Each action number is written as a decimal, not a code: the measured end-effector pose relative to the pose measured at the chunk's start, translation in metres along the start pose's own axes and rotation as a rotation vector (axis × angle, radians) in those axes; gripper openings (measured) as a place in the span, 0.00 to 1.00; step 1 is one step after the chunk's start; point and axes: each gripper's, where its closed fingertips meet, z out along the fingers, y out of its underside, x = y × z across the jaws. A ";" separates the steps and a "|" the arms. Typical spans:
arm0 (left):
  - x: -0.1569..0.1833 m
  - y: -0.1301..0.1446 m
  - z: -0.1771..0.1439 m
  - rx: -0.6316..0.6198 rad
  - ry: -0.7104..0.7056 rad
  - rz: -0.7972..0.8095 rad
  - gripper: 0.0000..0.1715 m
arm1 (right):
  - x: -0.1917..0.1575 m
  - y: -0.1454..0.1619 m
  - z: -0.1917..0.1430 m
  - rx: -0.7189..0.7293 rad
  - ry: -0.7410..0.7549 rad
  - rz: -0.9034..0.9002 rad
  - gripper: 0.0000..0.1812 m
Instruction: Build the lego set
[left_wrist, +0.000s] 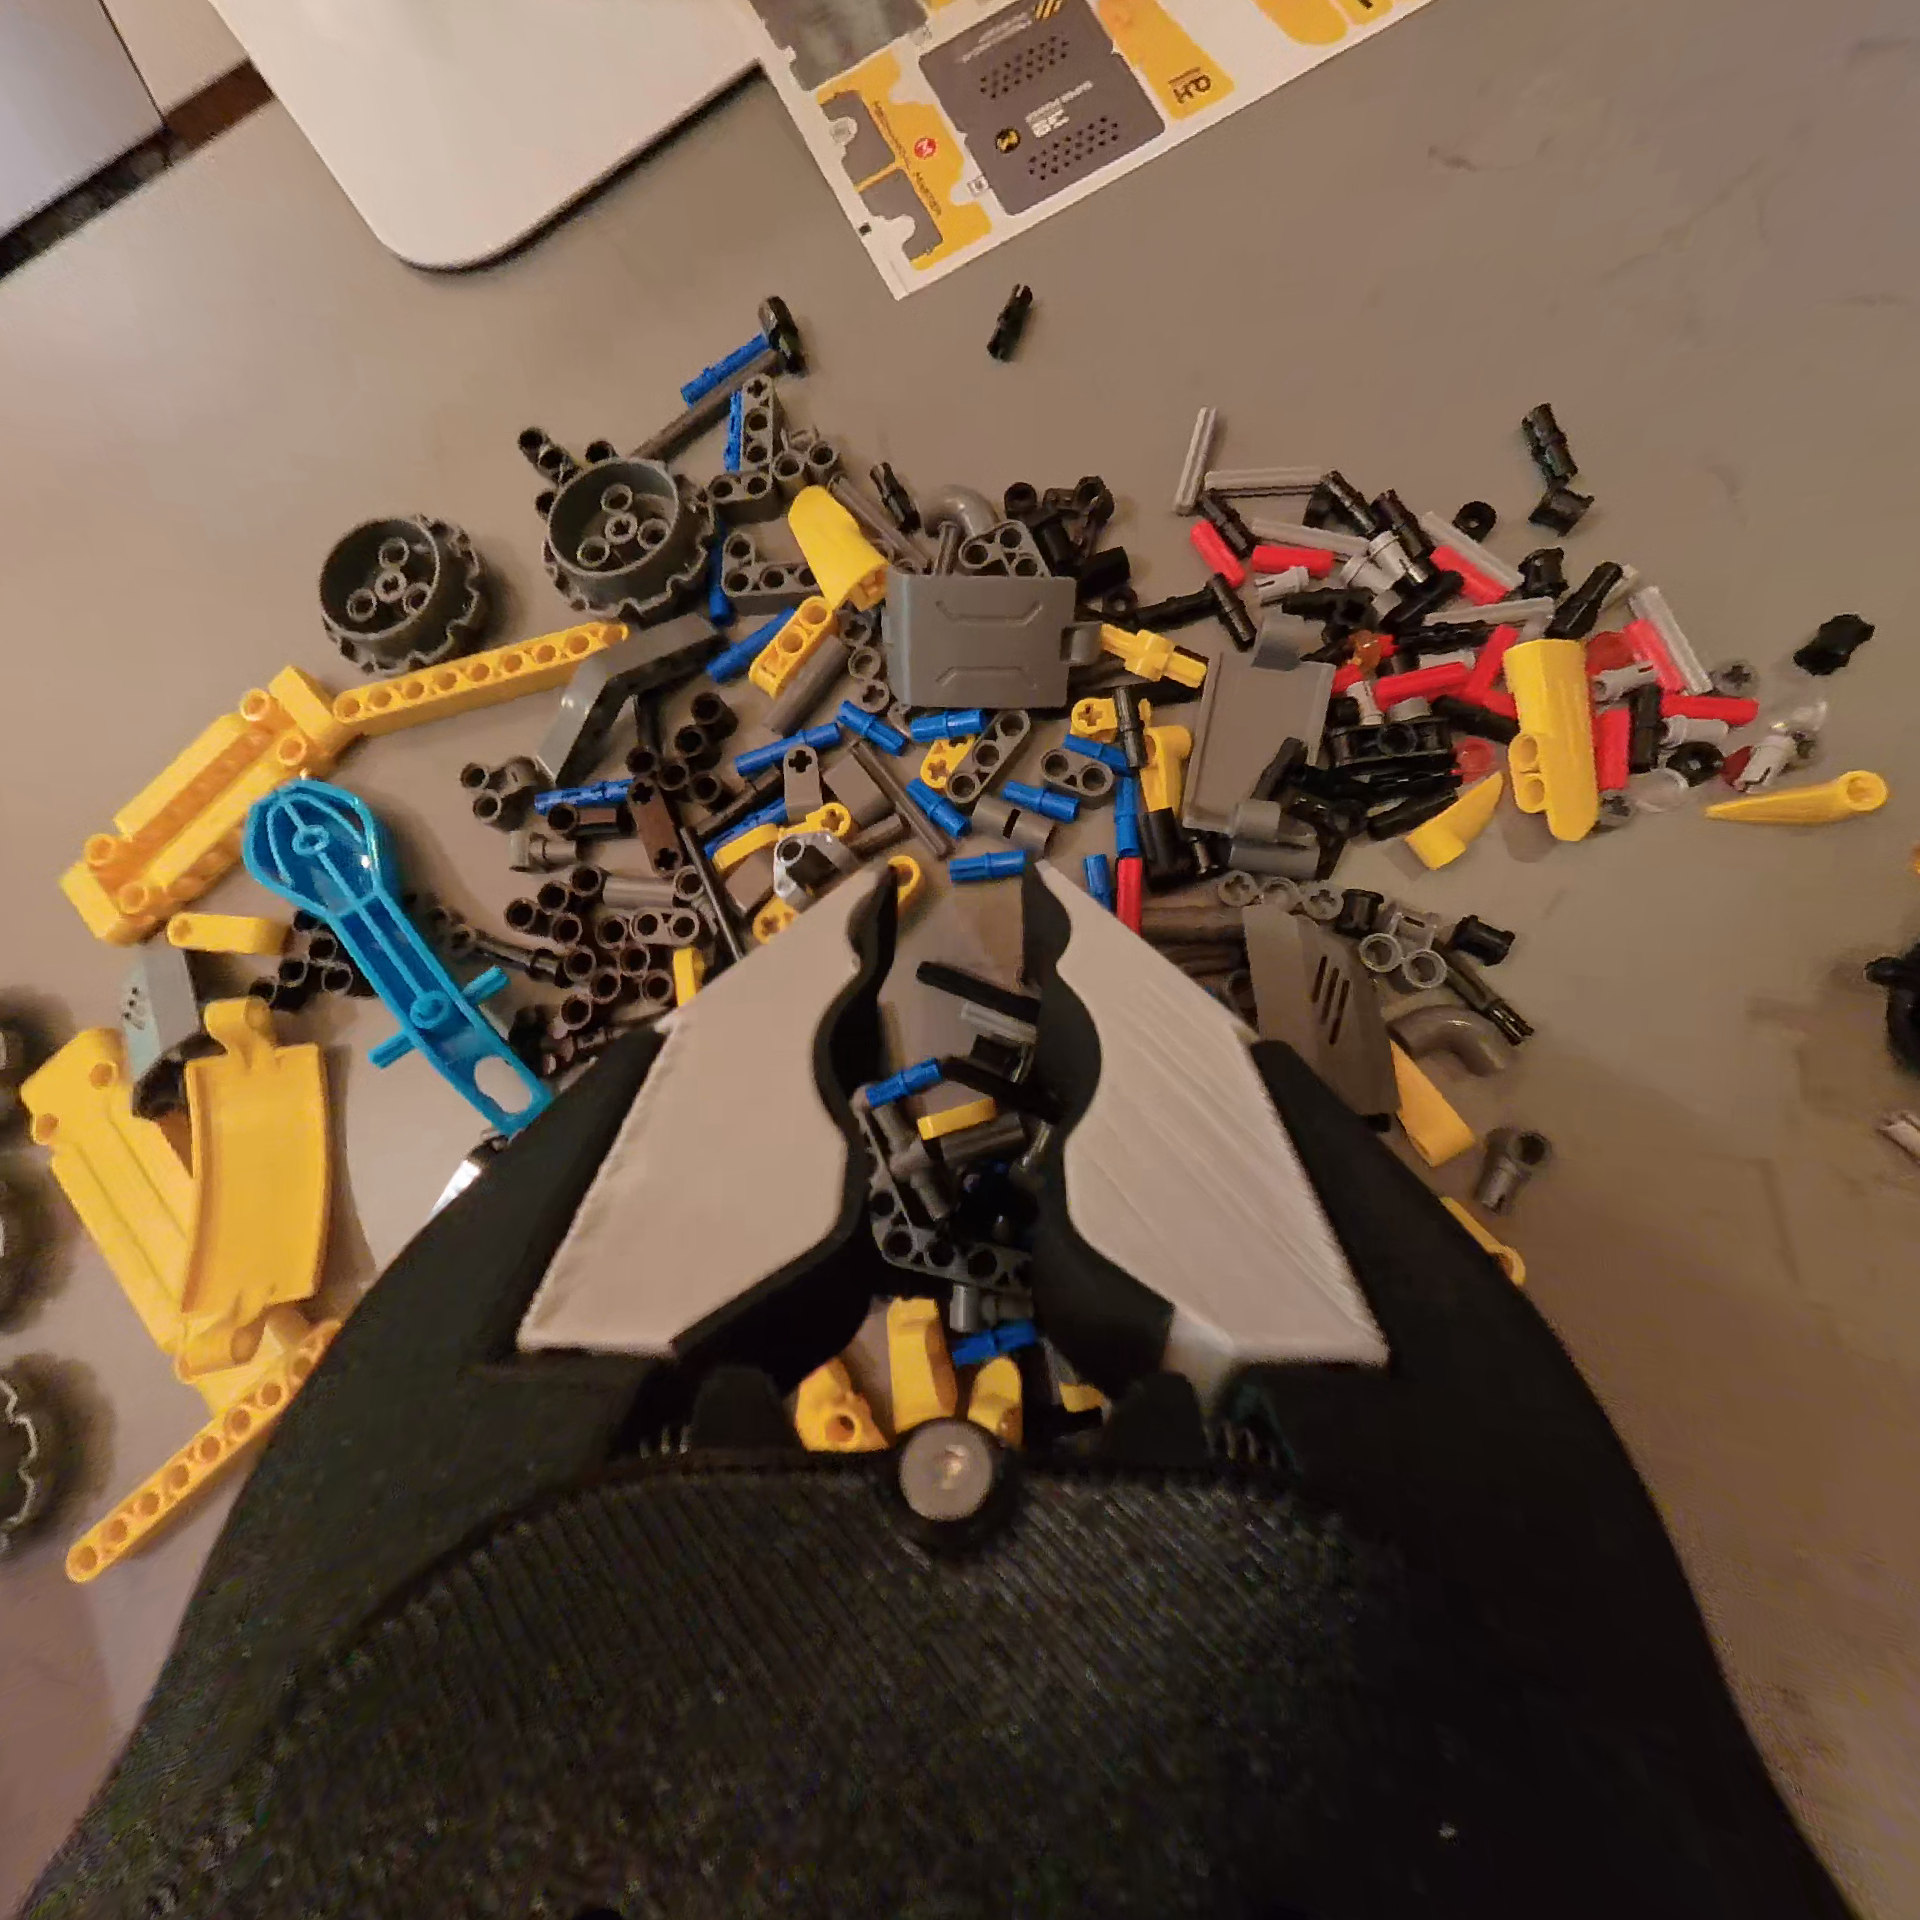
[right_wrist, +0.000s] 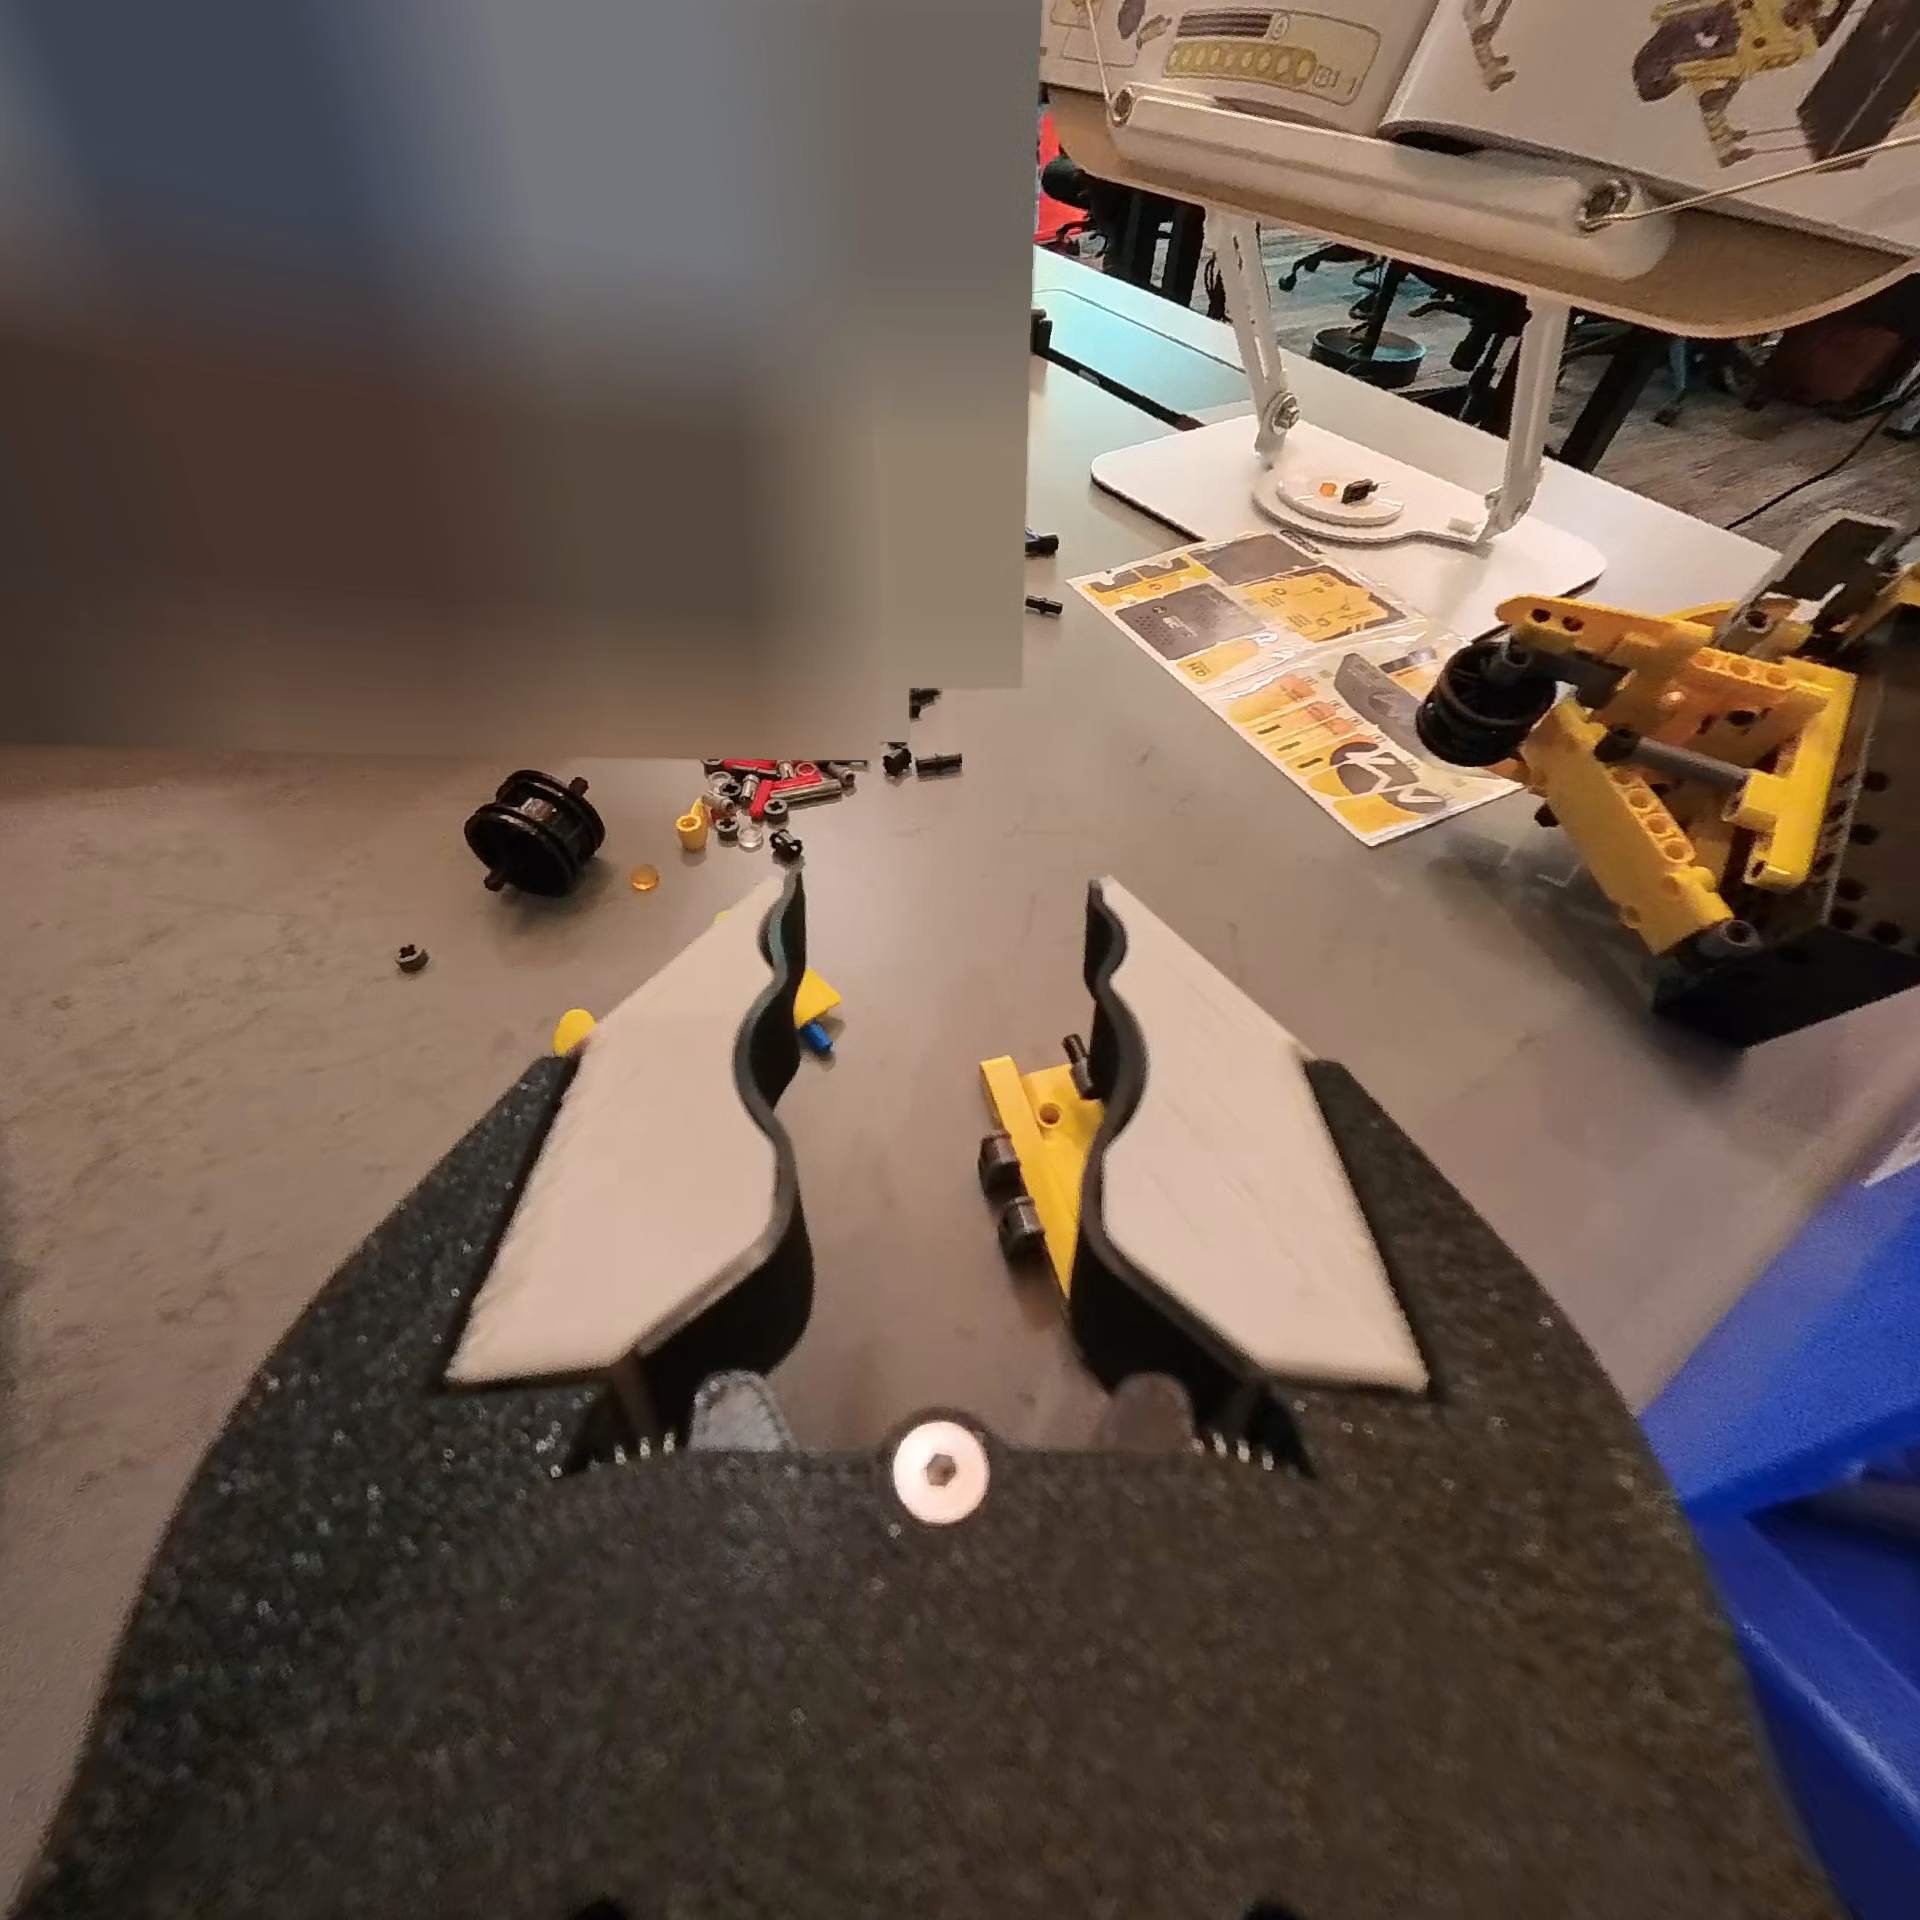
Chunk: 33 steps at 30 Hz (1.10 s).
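Your left claw (left_wrist: 961, 883) hangs parted, empty, over the heap of loose plastic building pieces (left_wrist: 935, 727) mid-frame on the grey desk (left_wrist: 1558, 312). Your right claw (right_wrist: 945, 894) stands wide apart, a yellow plastic beam with black pins (right_wrist: 1039, 1143) against its right finger.

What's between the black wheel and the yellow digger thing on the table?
In the right wrist view, mostly bare grey table lies between the black wheel and the yellow model; the sticker sheet sits farther back.
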 end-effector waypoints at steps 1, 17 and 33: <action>0.001 -0.002 0.001 0.017 0.005 0.022 0.15 | 0.000 0.000 0.000 -0.001 0.000 -0.002 0.30; 0.005 -0.007 0.006 0.057 0.029 0.091 0.08 | -0.004 0.000 0.000 -0.004 -0.001 -0.030 0.30; 0.016 0.007 0.007 -0.022 0.121 0.033 0.08 | -0.003 0.001 0.001 -0.009 0.014 -0.036 0.29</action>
